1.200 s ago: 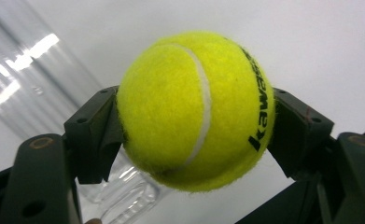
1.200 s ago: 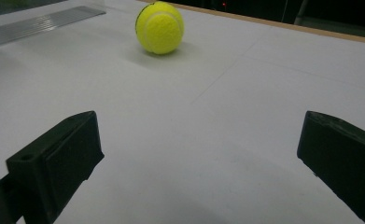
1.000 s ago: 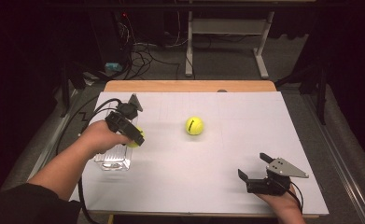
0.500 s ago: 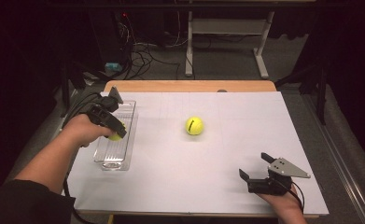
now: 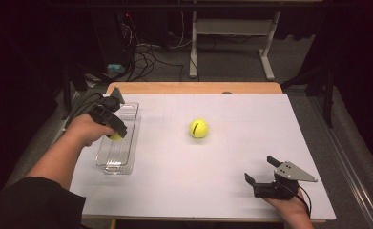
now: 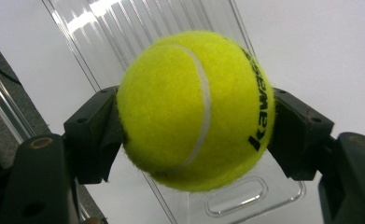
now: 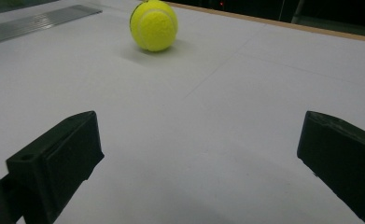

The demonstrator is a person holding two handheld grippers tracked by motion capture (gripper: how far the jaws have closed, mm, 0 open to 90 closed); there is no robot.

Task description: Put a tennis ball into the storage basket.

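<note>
High view: my left claw (image 5: 119, 132) is clamped on a tennis ball (image 5: 114, 136), held over the clear plastic tray (image 5: 119, 160) at the left side of the tabletop (image 5: 184, 176). Ball sits above the tray's middle section; can't tell from here if it touches the tray floor.

Left claw view: ball (image 6: 196, 109) is pinched between both black jaws, one pad on each side, white seam facing the camera, black lettering on the right flank. Ribbed tray bottom (image 6: 124, 32) runs behind and below it, with the tray's end and its oval recess just under the ball. Looks like the ball hangs clear of the tray, gripped only by me.

Second tennis ball (image 5: 199, 128) lies loose near the tabletop's centre, well apart from the tray and from both claws.

My right claw (image 5: 260, 171) rests near the front right edge of the tabletop, jaws spread apart, nothing between them. Grey plate on top, cable trailing by my hand (image 5: 289, 207).

Right claw view: both jaws stand wide, bare white tabletop (image 7: 208, 140) between them, the loose ball (image 7: 153, 25) farther ahead, left of centre. Edge of the tray (image 7: 35, 21) shows at top left.
</note>
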